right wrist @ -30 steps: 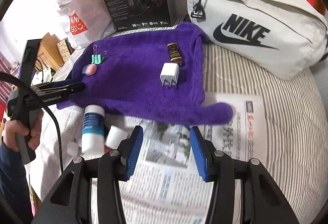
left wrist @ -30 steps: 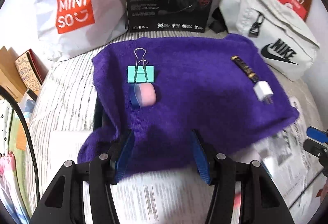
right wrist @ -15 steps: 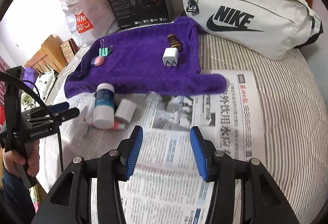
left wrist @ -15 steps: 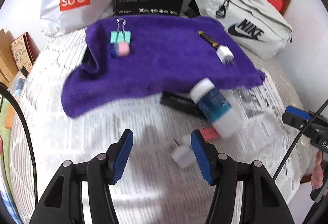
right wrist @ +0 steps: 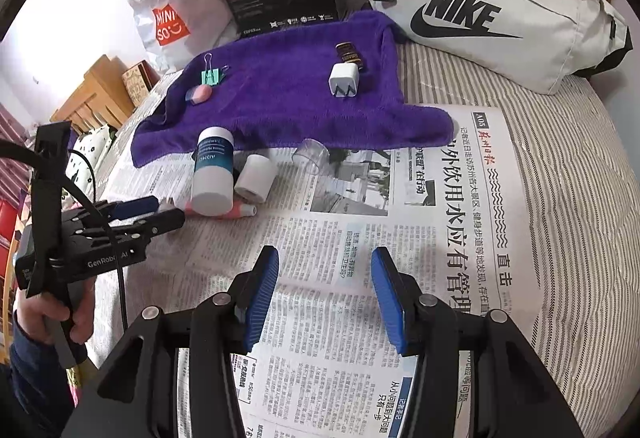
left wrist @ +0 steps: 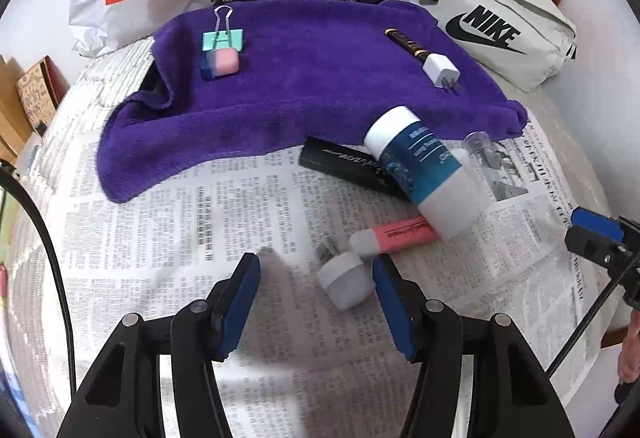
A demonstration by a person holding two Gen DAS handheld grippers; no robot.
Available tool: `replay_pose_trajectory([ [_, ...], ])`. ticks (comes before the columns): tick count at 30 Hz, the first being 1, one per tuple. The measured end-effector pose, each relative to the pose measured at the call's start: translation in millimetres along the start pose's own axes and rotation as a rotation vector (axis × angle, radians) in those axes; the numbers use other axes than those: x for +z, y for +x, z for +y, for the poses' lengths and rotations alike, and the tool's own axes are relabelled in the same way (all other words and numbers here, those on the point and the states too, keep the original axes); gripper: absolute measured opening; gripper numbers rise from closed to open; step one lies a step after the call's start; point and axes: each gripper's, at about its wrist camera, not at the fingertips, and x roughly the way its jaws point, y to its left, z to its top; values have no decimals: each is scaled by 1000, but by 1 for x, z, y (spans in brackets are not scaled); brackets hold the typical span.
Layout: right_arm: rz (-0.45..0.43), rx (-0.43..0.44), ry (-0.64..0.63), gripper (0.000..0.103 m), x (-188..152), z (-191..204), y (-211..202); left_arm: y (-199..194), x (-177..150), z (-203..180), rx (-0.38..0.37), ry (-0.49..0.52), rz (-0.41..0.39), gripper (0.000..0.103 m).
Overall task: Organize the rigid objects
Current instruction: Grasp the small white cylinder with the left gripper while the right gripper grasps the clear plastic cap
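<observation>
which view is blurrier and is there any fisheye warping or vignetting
Left wrist view: softer, with motion smear on the newspaper print and the small white cap near the open jaws of the left gripper. Right wrist view: sharper, newspaper headlines readable. Both views: strong barrel distortion and dark rounded corners; the Nike bag bulges.

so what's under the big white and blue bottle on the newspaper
The bottle lies across a black case and the pink highlighter, both on the newspaper. Their covered ends are hidden, as is anything else beneath it.
</observation>
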Motion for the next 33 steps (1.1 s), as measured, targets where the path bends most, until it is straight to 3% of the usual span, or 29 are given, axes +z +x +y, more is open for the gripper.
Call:
replay_pose_trajectory([
  [12, 33, 7, -15, 48, -1, 5, 13, 3, 4, 0, 13, 41, -9, 55],
  [16, 42, 1, -6, 48, -2, 2, 17, 5, 3, -6, 16, 78, -20, 42],
  [19, 46, -2, 0, 48, -1, 1, 20, 5, 3, -7, 24, 107, -39, 24],
  [23, 50, -10, -4, 48, 3, 3, 24, 4, 3, 1, -11, 77, -50, 23],
  [33, 20, -32, 20, 48, 34, -1, 44, 0, 0, 30, 6, 15, -52, 23],
])
